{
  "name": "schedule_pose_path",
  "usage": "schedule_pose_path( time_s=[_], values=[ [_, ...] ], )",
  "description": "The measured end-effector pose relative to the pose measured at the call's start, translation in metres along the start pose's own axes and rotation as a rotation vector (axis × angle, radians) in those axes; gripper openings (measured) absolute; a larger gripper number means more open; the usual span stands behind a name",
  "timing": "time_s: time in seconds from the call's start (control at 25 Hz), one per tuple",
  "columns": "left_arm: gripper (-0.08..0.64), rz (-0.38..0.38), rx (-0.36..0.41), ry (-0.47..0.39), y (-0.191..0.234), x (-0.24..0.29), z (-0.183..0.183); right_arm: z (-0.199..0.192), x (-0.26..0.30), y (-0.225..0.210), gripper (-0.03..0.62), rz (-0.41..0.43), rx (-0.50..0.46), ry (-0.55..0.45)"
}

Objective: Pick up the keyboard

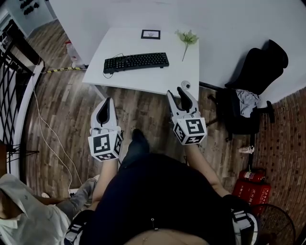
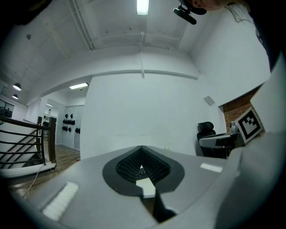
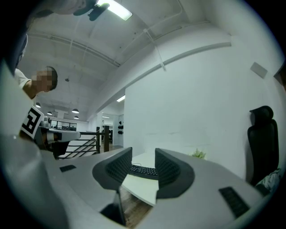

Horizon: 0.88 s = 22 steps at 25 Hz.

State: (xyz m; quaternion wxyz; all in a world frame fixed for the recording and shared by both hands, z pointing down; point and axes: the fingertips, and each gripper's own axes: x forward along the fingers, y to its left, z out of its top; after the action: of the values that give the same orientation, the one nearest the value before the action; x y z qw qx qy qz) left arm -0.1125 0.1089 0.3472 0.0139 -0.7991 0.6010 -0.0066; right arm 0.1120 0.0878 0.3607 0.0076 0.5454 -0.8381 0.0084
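Head cam looks steeply down on the far white table (image 1: 143,79), gripper cams sit low, facing level toward the far wall (right one also catches the keyboard (image 3: 143,170)).

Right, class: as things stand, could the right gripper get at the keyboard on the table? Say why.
Probably yes. The right gripper has open, empty jaws facing the keyboard, with only bare table between them. It is short of the table's edge, so it must move forward.

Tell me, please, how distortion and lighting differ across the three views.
Head view: mild wide-angle bending, even light, the keyboard crisp on the table. Left gripper view: strong fisheye, dark corners, a glaring ceiling lamp. Right gripper view: same fisheye and dark corners.
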Motion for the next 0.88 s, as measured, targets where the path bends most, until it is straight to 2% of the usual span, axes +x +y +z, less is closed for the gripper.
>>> schedule_pose_path(
  time_s=[0.24, 0.56, 0.88],
  values=[
    [0.012, -0.014, -0.009, 0.014, 0.034, 0.065, -0.012, -0.011, 0.065, -0.017, 0.138, -0.024, 0.001, 0.032],
    [0.011, -0.045, 0.026, 0.062, 0.083, 0.171, -0.024, -0.026, 0.171, -0.053, 0.138, -0.069, 0.035, 0.088],
    [0.012, -0.078, 0.022, 0.117, 0.125, 0.271, -0.055, -0.057, 0.262, -0.088, 0.138, -0.103, 0.042, 0.161]
  ],
)
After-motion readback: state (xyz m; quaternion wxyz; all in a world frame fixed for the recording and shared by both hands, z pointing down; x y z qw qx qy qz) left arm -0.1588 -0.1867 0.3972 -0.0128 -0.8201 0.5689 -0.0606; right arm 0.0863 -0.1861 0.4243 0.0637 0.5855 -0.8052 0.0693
